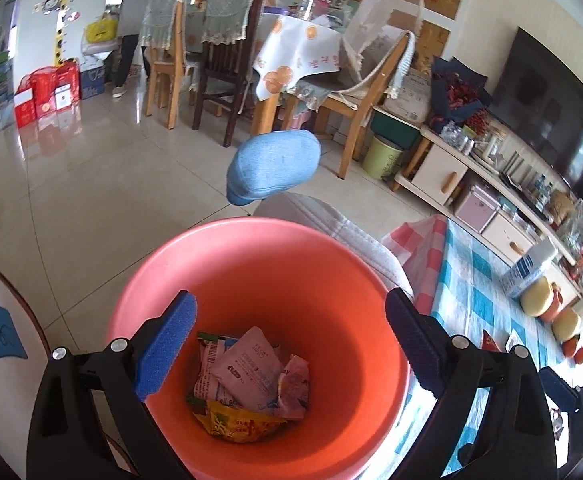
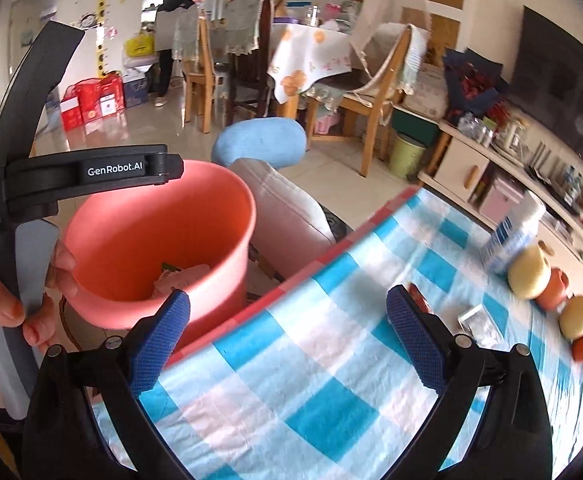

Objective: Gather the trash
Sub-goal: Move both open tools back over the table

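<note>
My left claw (image 1: 289, 344) hung spread and empty over the pink bin (image 1: 251, 248) of wrappers (image 1: 251, 376) while my right claw (image 2: 287, 336), also spread, crossed the checked worktop (image 2: 331, 380) toward a foil scrap (image 2: 476, 322) it risked nudging away.

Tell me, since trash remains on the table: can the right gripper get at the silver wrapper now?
Probably yes: the right gripper is open and empty over the checked tablecloth, with nothing between it and the silver wrapper.
</note>
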